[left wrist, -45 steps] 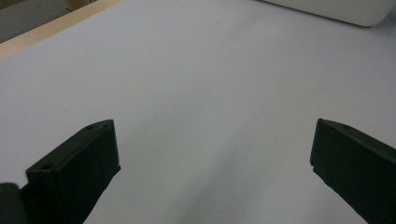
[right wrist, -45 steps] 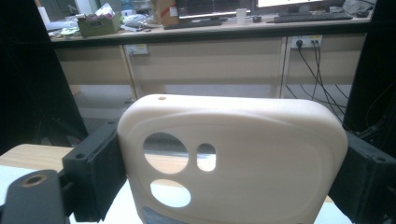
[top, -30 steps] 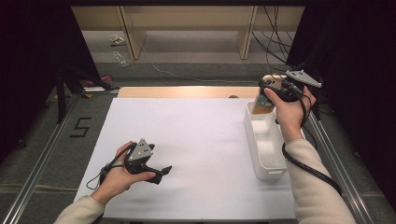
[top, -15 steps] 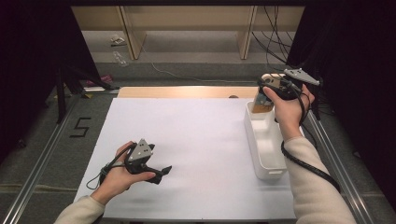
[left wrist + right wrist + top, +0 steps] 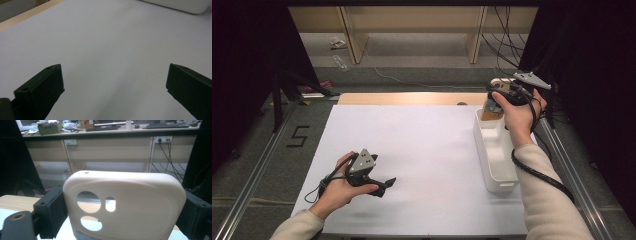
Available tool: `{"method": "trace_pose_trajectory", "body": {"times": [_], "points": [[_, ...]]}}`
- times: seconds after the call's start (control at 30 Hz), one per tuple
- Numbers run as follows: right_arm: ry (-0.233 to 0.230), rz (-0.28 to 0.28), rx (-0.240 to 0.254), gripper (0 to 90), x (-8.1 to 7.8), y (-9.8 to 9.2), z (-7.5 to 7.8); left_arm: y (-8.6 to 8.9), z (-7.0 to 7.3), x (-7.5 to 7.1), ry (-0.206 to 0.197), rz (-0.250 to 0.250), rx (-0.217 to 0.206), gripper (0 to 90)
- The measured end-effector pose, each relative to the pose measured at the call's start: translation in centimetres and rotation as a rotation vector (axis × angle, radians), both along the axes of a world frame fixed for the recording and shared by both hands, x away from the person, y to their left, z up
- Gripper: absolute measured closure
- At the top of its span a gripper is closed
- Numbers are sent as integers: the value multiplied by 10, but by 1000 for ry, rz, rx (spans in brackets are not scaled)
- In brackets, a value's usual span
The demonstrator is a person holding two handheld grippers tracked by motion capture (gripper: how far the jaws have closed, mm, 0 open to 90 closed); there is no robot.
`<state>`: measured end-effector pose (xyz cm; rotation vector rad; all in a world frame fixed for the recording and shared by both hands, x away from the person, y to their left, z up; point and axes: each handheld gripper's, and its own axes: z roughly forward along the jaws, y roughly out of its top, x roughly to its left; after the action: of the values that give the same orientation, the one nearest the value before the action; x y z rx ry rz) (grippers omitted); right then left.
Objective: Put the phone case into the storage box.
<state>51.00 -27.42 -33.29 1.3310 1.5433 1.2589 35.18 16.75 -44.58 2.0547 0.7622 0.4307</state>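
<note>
In the high view my right gripper (image 5: pixel 499 93) hangs over the far end of a white tray (image 5: pixel 480 146), shut on a cream phone case (image 5: pixel 497 82). The right gripper view has the case (image 5: pixel 125 202) upright between the two black jaws, its camera cut-outs facing me, and both pads press on its sides. Near the front left of the white table top (image 5: pixel 422 145) my left gripper (image 5: pixel 383 185) lies low in the person's hand. In the left gripper view its jaws stand wide apart over bare white surface, so the left gripper (image 5: pixel 115 82) is open with nothing in it.
The long tray sits along the table's right side, and its corner (image 5: pixel 180 5) shows in the left gripper view. A wooden strip (image 5: pixel 412 98) runs along the far edge. Beyond it are desks and hanging cables (image 5: pixel 167 152). Metal rails (image 5: pixel 257 170) flank the table.
</note>
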Motion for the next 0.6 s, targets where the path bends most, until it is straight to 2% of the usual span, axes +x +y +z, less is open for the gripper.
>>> {"method": "trace_pose_trajectory", "body": {"times": [0.6], "points": [[10,-3,-12,121,9,1,-2,0,0,0,1,2,-3,7]]}}
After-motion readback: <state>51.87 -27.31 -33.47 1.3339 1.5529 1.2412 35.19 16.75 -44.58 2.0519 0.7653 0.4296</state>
